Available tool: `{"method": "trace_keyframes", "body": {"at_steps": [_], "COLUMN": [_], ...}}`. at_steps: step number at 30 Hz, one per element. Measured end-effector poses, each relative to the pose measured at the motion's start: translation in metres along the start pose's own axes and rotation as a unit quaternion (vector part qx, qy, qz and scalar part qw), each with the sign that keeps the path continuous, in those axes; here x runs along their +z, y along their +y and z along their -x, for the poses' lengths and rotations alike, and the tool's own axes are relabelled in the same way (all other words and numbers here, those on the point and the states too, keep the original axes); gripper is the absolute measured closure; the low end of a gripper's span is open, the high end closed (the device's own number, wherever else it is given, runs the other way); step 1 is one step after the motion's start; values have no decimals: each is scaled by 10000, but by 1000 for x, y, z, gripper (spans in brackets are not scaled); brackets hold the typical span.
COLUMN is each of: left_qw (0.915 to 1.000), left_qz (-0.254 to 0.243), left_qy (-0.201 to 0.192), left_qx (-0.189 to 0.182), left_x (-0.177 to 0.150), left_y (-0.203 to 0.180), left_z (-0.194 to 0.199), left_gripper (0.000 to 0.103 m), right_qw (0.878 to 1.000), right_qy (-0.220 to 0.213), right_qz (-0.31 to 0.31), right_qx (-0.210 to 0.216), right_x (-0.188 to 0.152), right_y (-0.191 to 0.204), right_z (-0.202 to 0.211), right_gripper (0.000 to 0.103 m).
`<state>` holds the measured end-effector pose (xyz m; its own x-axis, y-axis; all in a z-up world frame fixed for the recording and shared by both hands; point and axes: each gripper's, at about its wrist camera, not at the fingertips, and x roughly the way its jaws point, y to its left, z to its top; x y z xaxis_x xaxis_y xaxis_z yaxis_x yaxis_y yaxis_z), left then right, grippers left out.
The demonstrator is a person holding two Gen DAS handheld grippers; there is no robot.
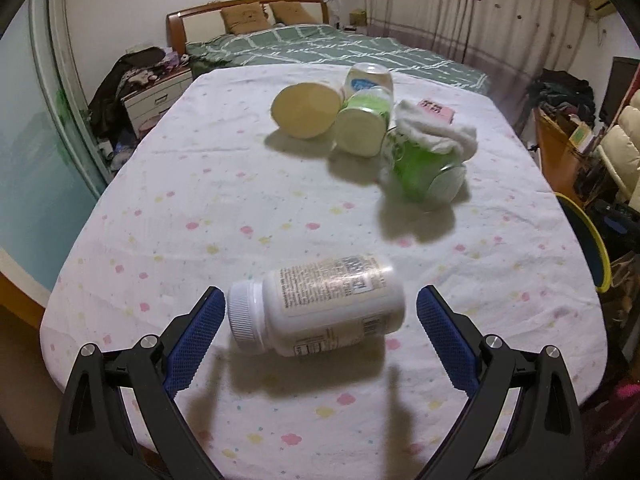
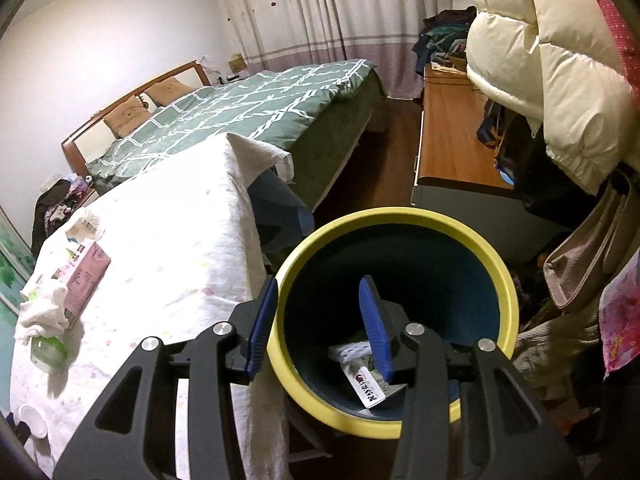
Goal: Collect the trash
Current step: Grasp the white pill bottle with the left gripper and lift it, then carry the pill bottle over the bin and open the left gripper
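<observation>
Left gripper [image 1: 318,312] spread wide, straddling the white pill bottle [image 1: 320,304] — next, close and lift (right gripper [image 2: 320,320] part-open, empty, over the yellow-rimmed bin [image 2: 505,280] at 3 o'clock).

White bottle [image 1: 320,304] between open gripper [image 1: 320,320] fingers

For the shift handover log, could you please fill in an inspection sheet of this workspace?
Surface: table under a white floral cloth.
Job's things: white pill bottle on its side; tan lid, two tubs, green bottle under a white rag, pink carton; yellow-rimmed bin holding wrappers.
Clutter: nothing seen beyond these.
Grippers: left gripper open astride the pill bottle; right gripper open across the bin's rim.
Cables: nothing seen.
Surroundings: bed, curtains, wooden desk, white puffer coat.
</observation>
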<state>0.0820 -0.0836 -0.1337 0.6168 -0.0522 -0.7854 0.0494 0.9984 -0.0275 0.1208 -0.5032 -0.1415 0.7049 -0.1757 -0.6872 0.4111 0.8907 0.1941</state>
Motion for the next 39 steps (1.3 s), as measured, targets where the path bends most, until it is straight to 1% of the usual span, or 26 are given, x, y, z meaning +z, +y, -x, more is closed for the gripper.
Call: {"method": "trace_keyframes", "body": {"at_steps": [9, 14, 19, 22, 27, 31, 34, 37, 39], "left_qw": [10000, 9999, 10000, 9998, 9983, 9955, 9915, 9850, 9791], "left_qz": [79, 129, 41, -70, -284, -507, -744, -1039, -1250], "left_qy": [40, -17, -29, -35, -206, -377, -503, -636, -704], "left_qx": [-25, -37, -68, -207, -455, -710, -937, -1221, -1441], "left_x": [-1, 1, 0, 2, 12, 25, 37, 50, 60], "left_y": [2, 4, 2, -3, -19, -40, -64, -94, -120], "left_z": [-9, -10, -8, -5, 4, 13, 22, 29, 32], "left_gripper": [8, 15, 15, 15, 15, 16, 15, 15, 15], "right_qw": [10000, 9999, 9999, 9999, 10000, 9999, 9997, 9992, 9988], "right_qy": [68, 109, 129, 114, -30, -142, -233, -346, -405], "right_qz": [-18, -23, -35, -28, -14, -55, -85, -117, -149], "right_qx": [18, 37, 69, 66, 23, -2, -48, -150, -229], "right_x": [-5, -7, -9, -10, -13, -18, -24, -29, -31], "right_y": [-3, -3, -3, -3, -6, -11, -18, -28, -36], "right_z": [-5, -7, -7, -7, 6, 20, 33, 50, 59], "right_gripper": [62, 62, 62, 62, 62, 62, 62, 62, 62]}}
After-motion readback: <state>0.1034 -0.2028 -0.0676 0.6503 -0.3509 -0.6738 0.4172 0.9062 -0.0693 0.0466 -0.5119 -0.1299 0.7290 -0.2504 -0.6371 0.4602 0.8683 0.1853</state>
